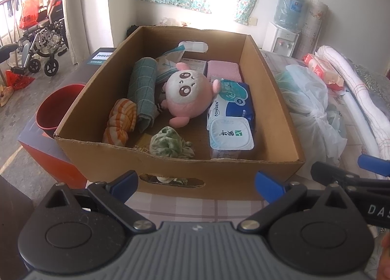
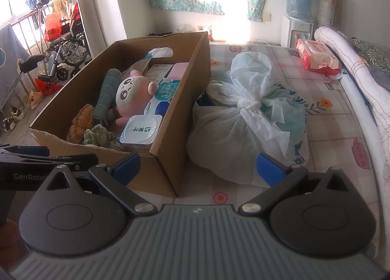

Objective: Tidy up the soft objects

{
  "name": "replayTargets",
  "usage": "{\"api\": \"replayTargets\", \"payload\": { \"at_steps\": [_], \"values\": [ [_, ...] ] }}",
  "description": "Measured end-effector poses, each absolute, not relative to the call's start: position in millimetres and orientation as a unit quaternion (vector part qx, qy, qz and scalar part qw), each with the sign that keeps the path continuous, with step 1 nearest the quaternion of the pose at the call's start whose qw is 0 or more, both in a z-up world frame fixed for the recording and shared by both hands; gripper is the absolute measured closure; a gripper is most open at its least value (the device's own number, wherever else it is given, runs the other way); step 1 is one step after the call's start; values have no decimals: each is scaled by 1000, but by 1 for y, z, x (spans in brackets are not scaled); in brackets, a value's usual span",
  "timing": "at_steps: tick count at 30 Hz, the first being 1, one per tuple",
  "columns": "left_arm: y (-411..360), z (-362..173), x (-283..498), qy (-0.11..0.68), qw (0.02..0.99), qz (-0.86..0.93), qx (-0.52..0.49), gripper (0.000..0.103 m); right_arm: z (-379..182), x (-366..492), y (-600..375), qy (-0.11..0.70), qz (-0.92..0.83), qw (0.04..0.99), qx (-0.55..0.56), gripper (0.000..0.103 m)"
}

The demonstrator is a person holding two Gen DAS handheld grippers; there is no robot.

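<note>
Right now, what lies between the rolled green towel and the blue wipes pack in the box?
The pink plush toy lies between the green towel and the wipes pack, clearest in the left wrist view.

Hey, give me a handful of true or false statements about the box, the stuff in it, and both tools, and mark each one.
1. The pink plush toy lies inside the cardboard box. True.
2. The left tool is clamped on the green scrunchie. False: it is open and empty, short of the box.
3. The knotted plastic bag sits outside the box, on the bed cover. True.
4. The rolled teal towel lies on the bed beside the bag. False: it is in the box, next to the plush toy.
5. The right tool is open. True.
</note>
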State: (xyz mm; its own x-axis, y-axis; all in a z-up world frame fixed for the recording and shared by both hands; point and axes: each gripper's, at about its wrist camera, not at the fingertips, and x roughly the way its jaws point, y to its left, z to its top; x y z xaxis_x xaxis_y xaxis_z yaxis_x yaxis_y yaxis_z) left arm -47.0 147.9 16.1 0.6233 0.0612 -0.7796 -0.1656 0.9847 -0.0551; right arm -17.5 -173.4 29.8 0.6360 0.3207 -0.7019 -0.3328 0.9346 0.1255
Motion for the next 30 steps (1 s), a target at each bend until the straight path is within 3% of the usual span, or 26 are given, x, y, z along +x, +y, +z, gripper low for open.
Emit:
{"api": "replayTargets", "payload": {
  "at_steps": [30],
  "values": [
    [157, 14, -47, 436, 895, 73, -64, 1, 25, -11, -163, 401, 189, 896, -10, 1]
  ]
}}
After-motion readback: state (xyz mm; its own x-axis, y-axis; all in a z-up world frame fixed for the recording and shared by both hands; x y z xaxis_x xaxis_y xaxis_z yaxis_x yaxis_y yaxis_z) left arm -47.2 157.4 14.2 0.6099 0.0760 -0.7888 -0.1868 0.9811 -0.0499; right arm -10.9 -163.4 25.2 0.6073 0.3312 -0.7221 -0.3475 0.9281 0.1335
